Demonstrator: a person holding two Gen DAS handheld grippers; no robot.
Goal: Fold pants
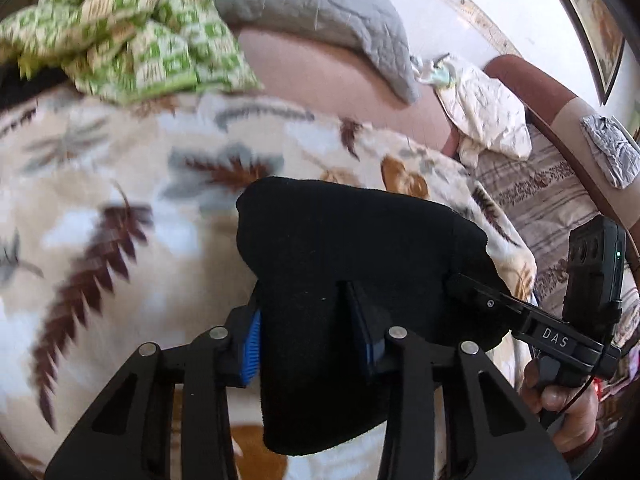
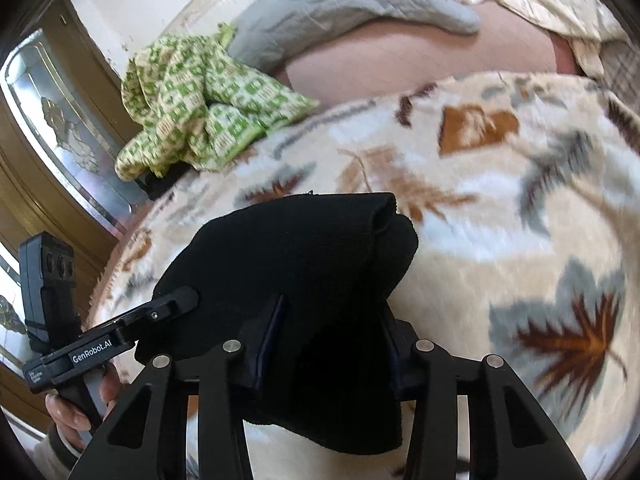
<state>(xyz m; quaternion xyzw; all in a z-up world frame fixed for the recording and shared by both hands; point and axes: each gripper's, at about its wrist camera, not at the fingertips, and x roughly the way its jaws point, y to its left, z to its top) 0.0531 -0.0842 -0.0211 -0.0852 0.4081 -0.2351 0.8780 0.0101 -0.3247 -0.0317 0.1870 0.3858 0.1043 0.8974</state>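
1. Both tools were clamped on the black pants (image 1: 352,256) in the left wrist view. The left tool (image 1: 312,344) had its blue-padded fingers (image 1: 251,346) closed over a thick bundle of cloth, and the right tool (image 1: 464,284) bit the same bundle at its right edge, held by the right hand (image 1: 560,396).

2. In that view the pants were bunched into a compact, several-layer mass, lifted just above the leaf-patterned blanket (image 1: 120,200) on the bed. Their lower edge hung down between the left tool's arms. I judged the folding well along, since no loose leg or waistband trailed out.

3. From the right wrist view, the right tool (image 2: 328,344) was shut on the pants (image 2: 288,248), with cloth filling the gap between its fingers. The left tool (image 2: 180,300) pinched the bundle's left edge, held by the left hand (image 2: 76,412).

4. Here a rolled, open-ended fold showed at the bundle's far right corner, pointing away from the camera. The bundle's long axis seemed to run side to side between the 2 tools, though the shape was too lumpy to be sure.

5. What remained, by my reading, was laying the bundle flat on the blanket (image 2: 500,200), perhaps 1 more fold, and smoothing. The green checked cloth (image 2: 192,100) and grey quilt (image 2: 340,4) lay well apart, further up the bed.
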